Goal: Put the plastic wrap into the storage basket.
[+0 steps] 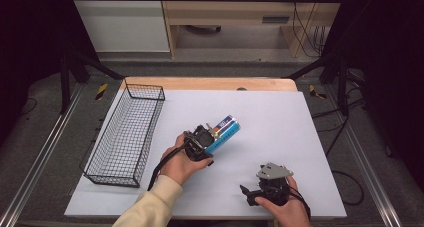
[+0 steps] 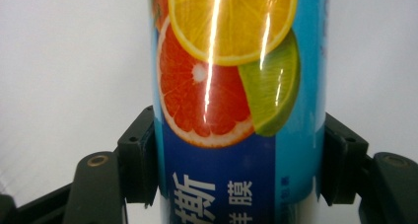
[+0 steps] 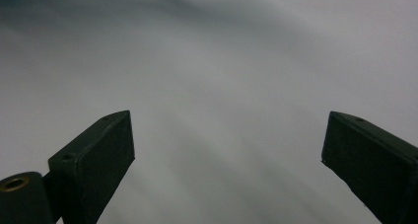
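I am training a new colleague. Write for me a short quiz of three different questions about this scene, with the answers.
1. True or false: the left hand-held gripper is shut on the can.
2. Which fruit picture is on the can? A) citrus slices B) bananas C) grapes
3. On which side of the table does the wire basket stand, in the high view?

Key: 1. True. 2. A. 3. The left side.

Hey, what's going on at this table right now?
A person holds a gripper in each hand. The left gripper is shut on a blue can with citrus fruit printed on it, near the middle of the white table. The right gripper rests open, holding nothing. A wire basket stands at the left.
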Demonstrator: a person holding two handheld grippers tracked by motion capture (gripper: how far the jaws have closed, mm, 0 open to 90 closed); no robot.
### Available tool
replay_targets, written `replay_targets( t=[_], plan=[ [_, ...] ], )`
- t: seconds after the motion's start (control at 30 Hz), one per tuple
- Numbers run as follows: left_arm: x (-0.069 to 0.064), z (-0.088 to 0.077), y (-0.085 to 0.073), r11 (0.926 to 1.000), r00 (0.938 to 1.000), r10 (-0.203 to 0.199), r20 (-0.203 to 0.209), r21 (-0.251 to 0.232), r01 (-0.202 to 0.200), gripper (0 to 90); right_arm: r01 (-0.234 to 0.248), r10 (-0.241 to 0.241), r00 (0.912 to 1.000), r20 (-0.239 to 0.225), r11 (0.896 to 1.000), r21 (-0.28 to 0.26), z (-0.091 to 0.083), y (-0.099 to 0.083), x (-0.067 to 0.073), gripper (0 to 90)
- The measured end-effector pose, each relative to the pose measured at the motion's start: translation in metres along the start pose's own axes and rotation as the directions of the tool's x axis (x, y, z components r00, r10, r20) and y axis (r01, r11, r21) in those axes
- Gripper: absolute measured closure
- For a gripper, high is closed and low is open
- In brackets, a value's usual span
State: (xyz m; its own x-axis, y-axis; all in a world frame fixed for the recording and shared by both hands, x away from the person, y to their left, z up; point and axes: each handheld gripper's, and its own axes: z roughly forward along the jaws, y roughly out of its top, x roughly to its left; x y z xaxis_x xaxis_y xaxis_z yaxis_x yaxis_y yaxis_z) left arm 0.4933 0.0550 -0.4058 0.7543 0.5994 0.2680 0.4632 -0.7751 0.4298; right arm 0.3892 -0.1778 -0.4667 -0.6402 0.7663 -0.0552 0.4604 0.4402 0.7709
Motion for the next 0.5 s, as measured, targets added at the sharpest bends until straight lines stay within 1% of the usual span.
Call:
replay_targets(
  t=[0.07,0.13,0.17,0.33,0.37,0.5],
  plan=[
    [0.001,-0.004,0.0,0.9999,1.0,-0.006,0.0,-0.014,0.006,31.9,0.003,-0.003,1.0,0.0,1.0,-0.002,0.0,0.0,0.0,6.2],
    [0.001,-0.006,0.001,0.9998,1.0,-0.007,0.002,-0.019,0.007,31.9,0.0,0.0,1.0,0.0,1.0,0.002,0.0,0.0,0.0,6.2],
    [0.001,-0.01,0.001,0.9994,0.9999,-0.011,-0.003,-0.033,0.011,31.9,0.002,-0.002,1.0,-0.001,1.0,0.005,0.0,0.0,0.0,6.2],
    [0.001,-0.018,0.003,0.9981,0.9998,-0.02,-0.006,-0.059,0.02,31.9,0.004,-0.004,1.0,-0.004,1.0,0.003,0.0,0.0,0.0,6.2],
    [0.001,-0.02,0.003,0.9977,0.9997,-0.019,-0.014,-0.065,0.018,31.9,0.004,-0.004,1.0,-0.004,1.0,0.003,0.0,0.0,0.0,6.2],
    [0.002,-0.028,0.004,0.9951,0.9995,-0.029,-0.014,-0.095,0.027,32.0,0.003,-0.003,1.0,-0.004,1.0,0.002,0.0,0.0,0.0,6.2]
  ],
)
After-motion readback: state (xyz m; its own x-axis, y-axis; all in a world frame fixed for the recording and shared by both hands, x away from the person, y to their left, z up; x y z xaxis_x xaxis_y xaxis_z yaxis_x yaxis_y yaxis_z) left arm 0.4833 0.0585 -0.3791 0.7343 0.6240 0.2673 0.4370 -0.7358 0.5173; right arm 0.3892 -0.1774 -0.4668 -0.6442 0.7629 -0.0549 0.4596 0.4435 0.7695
